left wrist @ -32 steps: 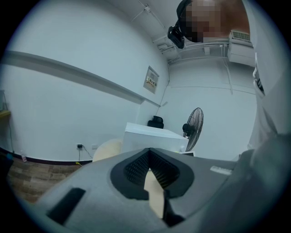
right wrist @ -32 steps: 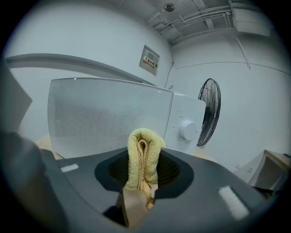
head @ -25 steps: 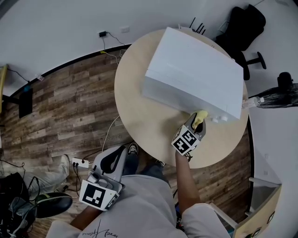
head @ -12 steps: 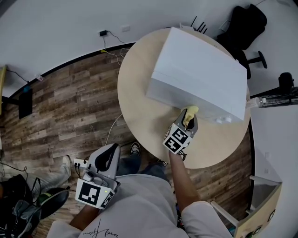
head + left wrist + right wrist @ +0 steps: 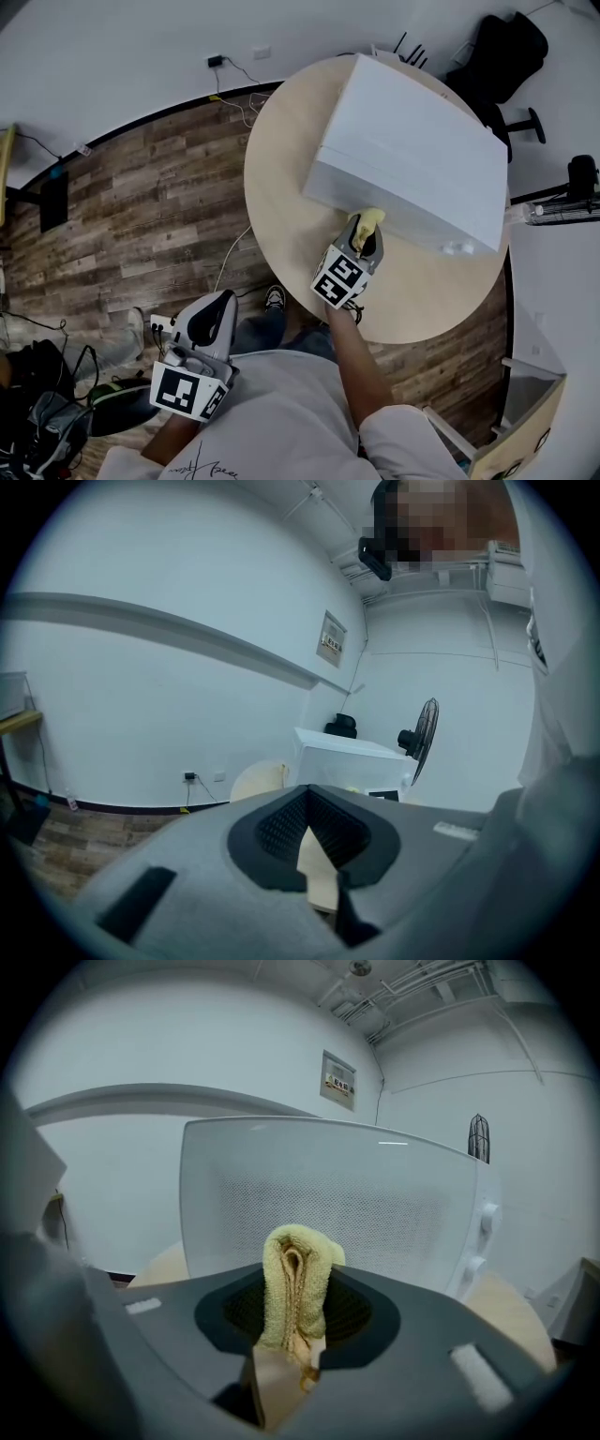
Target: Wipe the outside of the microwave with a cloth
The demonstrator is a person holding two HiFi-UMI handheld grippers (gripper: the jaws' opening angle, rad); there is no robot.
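Two tongs, one cloth, one microwave.

Head view: right gripper [image 5: 364, 239] clamped on a folded yellow cloth [image 5: 367, 221]. The cloth tip apparently touches the lower front face of the microwave [image 5: 412, 141], directly ahead of the jaws. Round table [image 5: 281, 178] beneath. Left gripper [image 5: 217, 314] idle, well back beside the person's body.

Left gripper view: jaws together, nothing held. Microwave far ahead.

Right gripper view: jaws closed tight on the cloth. Mesh door straight ahead, two knobs [image 5: 482, 1218] off to the jaws' right.

Handling advice: press the fold flat against the door, stroke in overlapping passes, hold the hard jaws clear of the panel, and ease round the knobs.
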